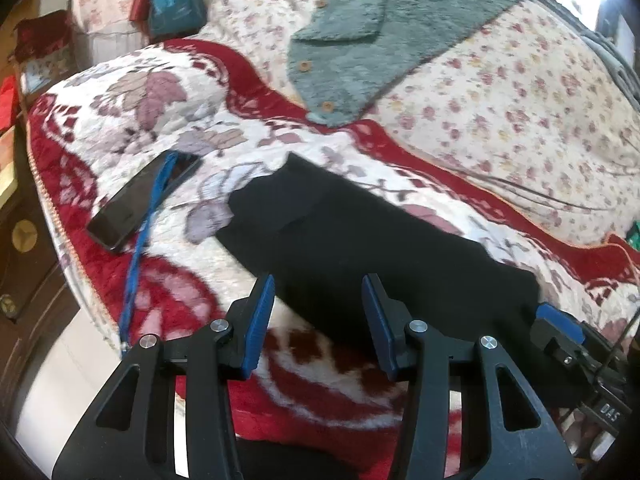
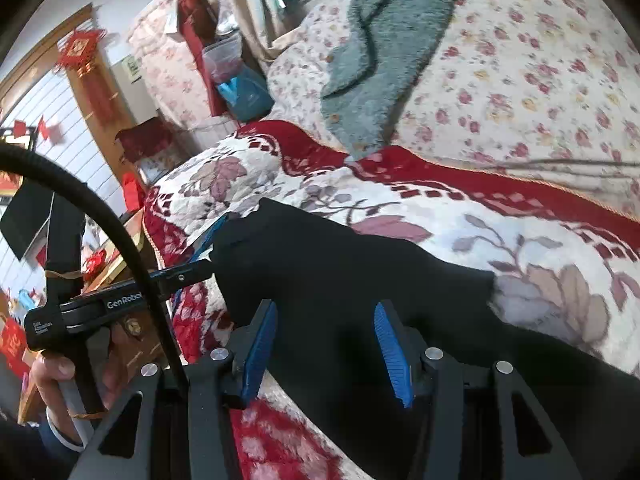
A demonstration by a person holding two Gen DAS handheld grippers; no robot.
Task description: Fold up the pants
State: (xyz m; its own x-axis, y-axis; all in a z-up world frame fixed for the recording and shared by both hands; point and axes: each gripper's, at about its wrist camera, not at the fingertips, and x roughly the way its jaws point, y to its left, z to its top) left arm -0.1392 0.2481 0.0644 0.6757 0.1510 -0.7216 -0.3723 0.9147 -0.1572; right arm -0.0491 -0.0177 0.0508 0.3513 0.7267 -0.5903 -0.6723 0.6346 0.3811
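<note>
The black pants (image 1: 340, 248) lie flat on the red and white floral blanket (image 1: 140, 112), running from the middle toward the lower right. My left gripper (image 1: 318, 300) is open, its blue pads just over the near edge of the pants. The right gripper's blue tip shows at the pants' right end (image 1: 560, 320). In the right wrist view the pants (image 2: 360, 280) fill the centre. My right gripper (image 2: 326, 344) is open over the cloth. The left gripper (image 2: 192, 270) reaches in from the left at the pants' far edge.
A black phone (image 1: 140, 204) with a blue strap (image 1: 140, 248) lies on the blanket left of the pants. A grey-green fleece garment (image 1: 384, 36) lies on the flowered quilt (image 1: 500, 100) behind. The bed edge drops off at the left. A cable (image 2: 580, 164) crosses the quilt.
</note>
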